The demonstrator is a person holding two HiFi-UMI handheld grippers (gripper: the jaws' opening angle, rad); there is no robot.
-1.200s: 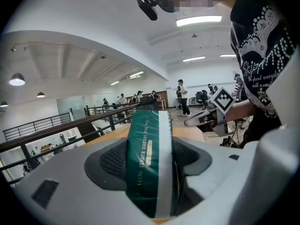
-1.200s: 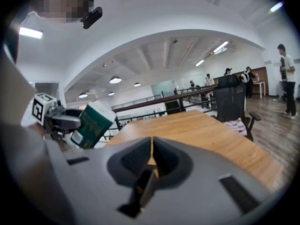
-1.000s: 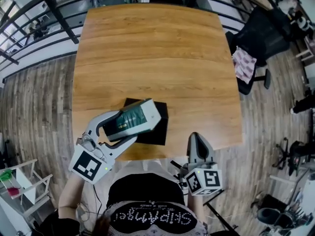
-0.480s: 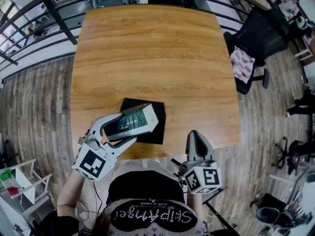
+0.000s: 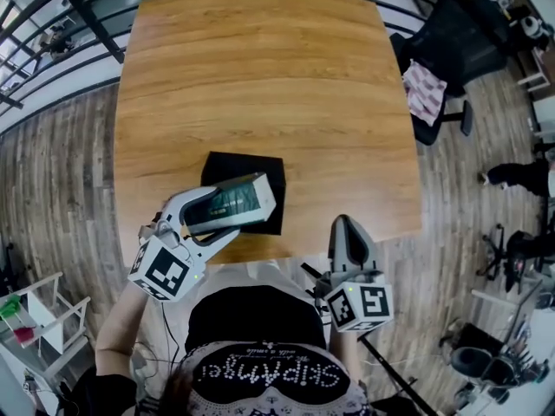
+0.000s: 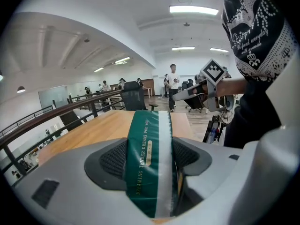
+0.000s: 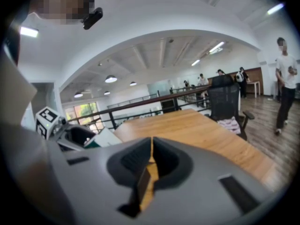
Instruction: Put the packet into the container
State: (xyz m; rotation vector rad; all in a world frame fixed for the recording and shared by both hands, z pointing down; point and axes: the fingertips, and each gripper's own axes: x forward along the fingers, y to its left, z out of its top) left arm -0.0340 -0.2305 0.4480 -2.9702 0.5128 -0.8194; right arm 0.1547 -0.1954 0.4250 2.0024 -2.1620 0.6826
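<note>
Left hand-held gripper (image 5: 227,217): clenched on green-and-white packet (image 6: 149,153), pads pressing both its sides. Packet lies lengthwise over black container (image 5: 250,165) in head view; contact between them not discernible. Container sits near front edge of wooden worktop (image 5: 260,76). Right hand-held gripper (image 7: 151,159): pads pressed together, nothing between, held at worktop's front edge, apart from container.

wooden table (image 5: 260,85) on plank floor (image 5: 52,180), black office chair (image 5: 451,50) beside it.
</note>
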